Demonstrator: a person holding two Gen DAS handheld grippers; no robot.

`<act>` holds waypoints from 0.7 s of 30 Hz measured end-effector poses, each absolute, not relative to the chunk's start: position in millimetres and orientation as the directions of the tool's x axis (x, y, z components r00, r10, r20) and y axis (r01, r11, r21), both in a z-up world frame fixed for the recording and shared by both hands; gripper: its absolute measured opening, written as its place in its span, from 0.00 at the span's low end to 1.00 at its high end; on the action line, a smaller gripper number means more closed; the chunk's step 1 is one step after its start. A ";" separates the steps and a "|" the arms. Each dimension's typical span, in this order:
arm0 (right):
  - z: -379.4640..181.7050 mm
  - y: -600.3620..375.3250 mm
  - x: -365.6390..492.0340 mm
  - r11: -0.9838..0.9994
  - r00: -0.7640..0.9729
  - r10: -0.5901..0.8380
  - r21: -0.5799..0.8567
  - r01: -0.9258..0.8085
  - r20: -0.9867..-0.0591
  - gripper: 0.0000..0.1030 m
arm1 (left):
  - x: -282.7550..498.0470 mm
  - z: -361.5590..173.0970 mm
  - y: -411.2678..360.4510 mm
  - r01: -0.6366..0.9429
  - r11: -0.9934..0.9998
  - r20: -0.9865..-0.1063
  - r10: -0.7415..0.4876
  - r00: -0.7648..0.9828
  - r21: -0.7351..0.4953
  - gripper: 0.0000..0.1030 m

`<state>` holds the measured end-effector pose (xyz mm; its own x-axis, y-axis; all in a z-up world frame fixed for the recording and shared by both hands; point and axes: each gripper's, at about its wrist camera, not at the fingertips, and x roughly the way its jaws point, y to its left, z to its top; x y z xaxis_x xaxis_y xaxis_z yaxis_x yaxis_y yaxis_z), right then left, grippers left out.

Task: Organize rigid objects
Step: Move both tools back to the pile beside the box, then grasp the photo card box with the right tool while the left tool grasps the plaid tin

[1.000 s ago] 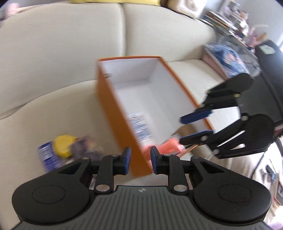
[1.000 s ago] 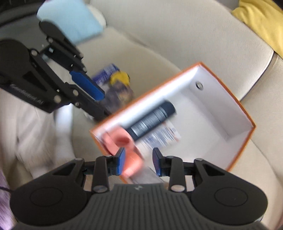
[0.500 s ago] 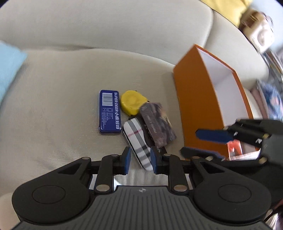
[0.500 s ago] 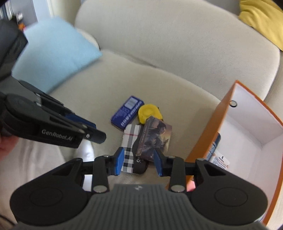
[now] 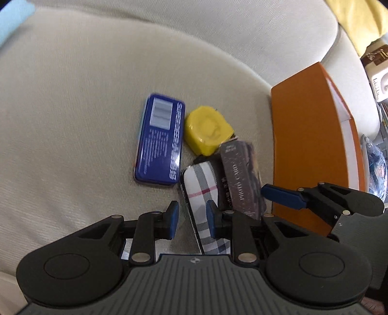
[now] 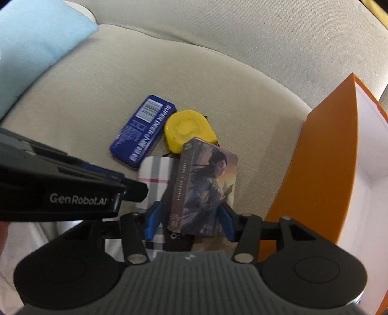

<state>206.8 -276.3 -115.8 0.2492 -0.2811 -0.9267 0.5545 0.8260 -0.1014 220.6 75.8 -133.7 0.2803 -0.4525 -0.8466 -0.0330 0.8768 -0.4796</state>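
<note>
On the beige sofa seat lie a blue tin [image 5: 160,143] [image 6: 143,130], a yellow tape measure [image 5: 208,129] [image 6: 185,130], a plaid phone case [image 5: 203,193] [image 6: 155,174] and a photo card box [image 5: 242,177] [image 6: 206,184] leaning on the case. My left gripper [image 5: 191,219] is open, low over the near end of the plaid case. My right gripper [image 6: 190,219] is open, its fingers on either side of the photo card box's near end, not closed on it. The orange box [image 5: 312,145] [image 6: 322,169] stands to the right.
A light blue cushion [image 6: 36,41] lies at the left of the seat. The sofa back [image 6: 218,29] rises behind the objects. A yellow cloth [image 5: 363,21] and cluttered shelves sit at the far right.
Both grippers have swung from over the orange box to the pile of objects and come down close. The right gripper's fingers have opened wider around the photo card box.
</note>
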 end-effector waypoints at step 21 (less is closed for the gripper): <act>-90.7 -289.8 182.4 0.819 0.310 -0.215 0.001 0.573 -0.926 0.26 | 215.6 -147.4 81.6 -0.086 0.827 -0.809 -0.514 0.286 -0.556 0.53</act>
<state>182.4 -289.8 -90.7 0.3098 -0.2151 -0.9262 0.5734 0.8193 0.0015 215.6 81.6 -147.4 0.2857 -0.5143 -0.8086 -0.0863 0.8265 -0.5562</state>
